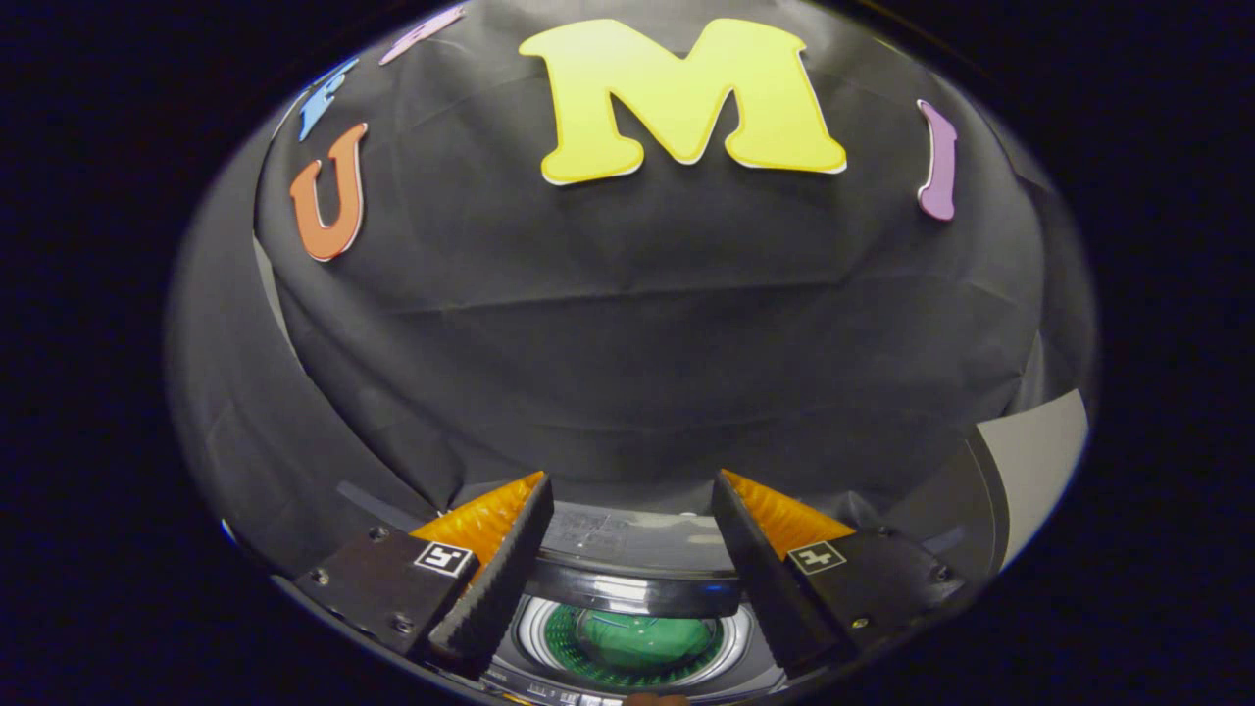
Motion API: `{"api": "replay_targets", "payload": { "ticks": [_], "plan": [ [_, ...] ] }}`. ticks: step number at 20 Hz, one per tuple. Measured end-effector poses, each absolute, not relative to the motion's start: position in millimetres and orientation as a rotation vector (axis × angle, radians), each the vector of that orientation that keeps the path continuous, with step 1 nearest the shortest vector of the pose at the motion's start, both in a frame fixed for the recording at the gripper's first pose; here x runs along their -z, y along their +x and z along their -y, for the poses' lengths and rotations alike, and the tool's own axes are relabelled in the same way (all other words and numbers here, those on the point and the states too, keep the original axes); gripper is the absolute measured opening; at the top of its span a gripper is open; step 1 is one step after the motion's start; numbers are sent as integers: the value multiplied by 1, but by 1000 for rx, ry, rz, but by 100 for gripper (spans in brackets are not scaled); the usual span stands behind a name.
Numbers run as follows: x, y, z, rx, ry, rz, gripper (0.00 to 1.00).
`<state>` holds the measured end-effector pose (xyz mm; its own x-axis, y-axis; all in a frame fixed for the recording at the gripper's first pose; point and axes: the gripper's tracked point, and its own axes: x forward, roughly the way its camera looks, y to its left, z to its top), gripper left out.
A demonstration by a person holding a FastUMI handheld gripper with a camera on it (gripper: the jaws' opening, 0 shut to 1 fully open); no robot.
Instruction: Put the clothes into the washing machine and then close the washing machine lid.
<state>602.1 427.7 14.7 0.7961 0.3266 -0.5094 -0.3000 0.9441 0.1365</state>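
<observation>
Gripper view, looking forward along the two fingers. Gripper spread wide, nothing between the fingers, nothing pressed by either one. Released, empty.

Below and between the fingers: washing machine, seen from above. Round drum opening, shiny ring around it. Green bundle down inside the drum, which I take to be the clothes. They look fully in; no cloth seen hanging over the ring, though the near edge is cut off from sight.

Just ahead of the fingertips: lid, dark and glossy, standing up at the back of the opening. It is up, not shut. Its front edge sits between the two fingers, apart from both.

Beyond that: black cloth wall. Pale panel off beyond the right finger; cannot tell what it is.

Judgement: loading looks done, closing is what is left.

Risks from here:
- Lid surface is slick and curved. A push from a fingertip could slide off and leave it half up.
- Fingers set this wide may straddle the lid edge and miss it unless one finger is brought behind it.
- Lid pulled forward and let go could drop hard.
- Any cloth hidden at the near rim could get caught under the lid.
</observation>
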Motion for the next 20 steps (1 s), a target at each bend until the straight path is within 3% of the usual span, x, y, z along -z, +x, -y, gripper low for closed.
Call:
{"api": "replay_targets", "payload": {
  "ticks": [6, 20],
  "plan": [
    [-12, 602, -429, -340, 55, -545, 100],
    [46, 499, -405, -365, -14, -582, 100]
  ]
}}
